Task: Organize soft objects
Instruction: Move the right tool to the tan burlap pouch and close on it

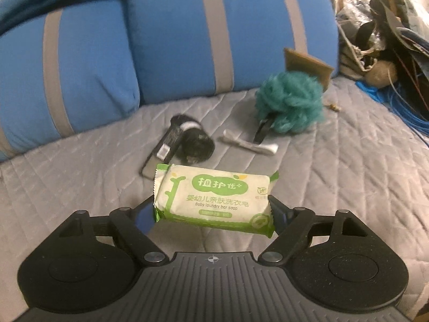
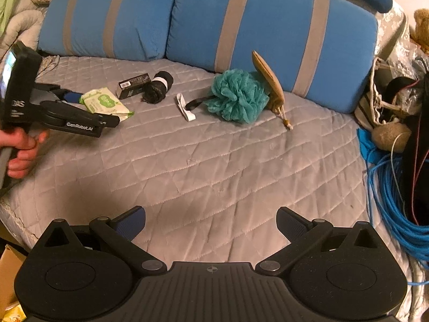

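While the left gripper (image 1: 213,209) clamps a baby laundry soap bar (image 1: 214,201) crosswise above the quilted bed (image 2: 214,166), the teal bath pouf (image 1: 289,102) lies far right; the right gripper (image 2: 211,225), jaws apart and empty, sits nearer it.

Teal bath pouf (image 1: 290,101), grey-striped blue pillows (image 1: 230,32)

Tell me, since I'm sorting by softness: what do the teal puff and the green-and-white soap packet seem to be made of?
The teal ruffled bath puff looks like gathered nylon mesh, matte, with frilly netted folds. The green-and-white soap packet, clamped in the left hand-held gripper, looks like thin, slightly glossy plastic film with crimped zigzag ends; its boxy shape suggests a firm bar inside.
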`<state>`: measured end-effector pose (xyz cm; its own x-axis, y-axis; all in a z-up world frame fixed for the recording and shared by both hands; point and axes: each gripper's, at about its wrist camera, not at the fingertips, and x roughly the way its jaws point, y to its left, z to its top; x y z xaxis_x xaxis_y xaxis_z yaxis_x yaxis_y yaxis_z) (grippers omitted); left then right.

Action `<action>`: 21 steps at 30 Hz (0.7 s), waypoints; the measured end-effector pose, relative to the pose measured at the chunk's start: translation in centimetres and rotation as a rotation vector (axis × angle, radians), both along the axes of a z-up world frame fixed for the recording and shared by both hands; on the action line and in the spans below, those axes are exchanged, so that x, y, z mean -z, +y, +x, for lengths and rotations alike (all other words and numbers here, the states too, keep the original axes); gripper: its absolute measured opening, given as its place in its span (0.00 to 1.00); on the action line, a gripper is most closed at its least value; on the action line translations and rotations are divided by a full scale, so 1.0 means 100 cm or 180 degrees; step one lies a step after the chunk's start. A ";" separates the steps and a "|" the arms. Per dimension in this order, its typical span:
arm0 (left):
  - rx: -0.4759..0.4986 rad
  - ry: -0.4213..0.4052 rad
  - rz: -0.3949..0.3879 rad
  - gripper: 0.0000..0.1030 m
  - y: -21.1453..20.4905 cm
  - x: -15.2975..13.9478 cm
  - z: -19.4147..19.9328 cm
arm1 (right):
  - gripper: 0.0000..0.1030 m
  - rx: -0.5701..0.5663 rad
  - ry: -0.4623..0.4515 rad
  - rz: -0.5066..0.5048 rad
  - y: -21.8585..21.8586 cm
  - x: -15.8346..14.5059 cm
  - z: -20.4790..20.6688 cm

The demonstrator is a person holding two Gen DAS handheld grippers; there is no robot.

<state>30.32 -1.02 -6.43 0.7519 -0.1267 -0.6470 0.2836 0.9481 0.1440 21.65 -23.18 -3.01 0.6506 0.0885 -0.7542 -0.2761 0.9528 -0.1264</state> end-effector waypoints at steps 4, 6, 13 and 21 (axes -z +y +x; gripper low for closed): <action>-0.0052 -0.0079 -0.0007 0.79 -0.010 -0.024 -0.018 | 1.00 -0.0032 -0.0068 -0.0098 0.003 -0.001 0.002; -0.0099 -0.0138 0.0011 0.79 -0.014 -0.036 -0.027 | 1.00 -0.0034 -0.0096 -0.0116 0.002 -0.001 0.004; -0.0369 -0.0033 -0.0062 0.79 -0.016 -0.066 -0.060 | 1.00 0.0253 -0.0246 -0.0114 -0.007 0.000 0.012; -0.0579 0.0299 -0.0301 0.79 -0.001 -0.071 -0.073 | 1.00 0.0292 -0.0309 -0.0208 -0.012 0.010 0.030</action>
<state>22.97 -1.14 0.71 0.7049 -0.0581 -0.7069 0.1148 0.9928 0.0329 24.69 -24.40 -4.04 0.7238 -0.0218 -0.6897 -0.1718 0.9623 -0.2107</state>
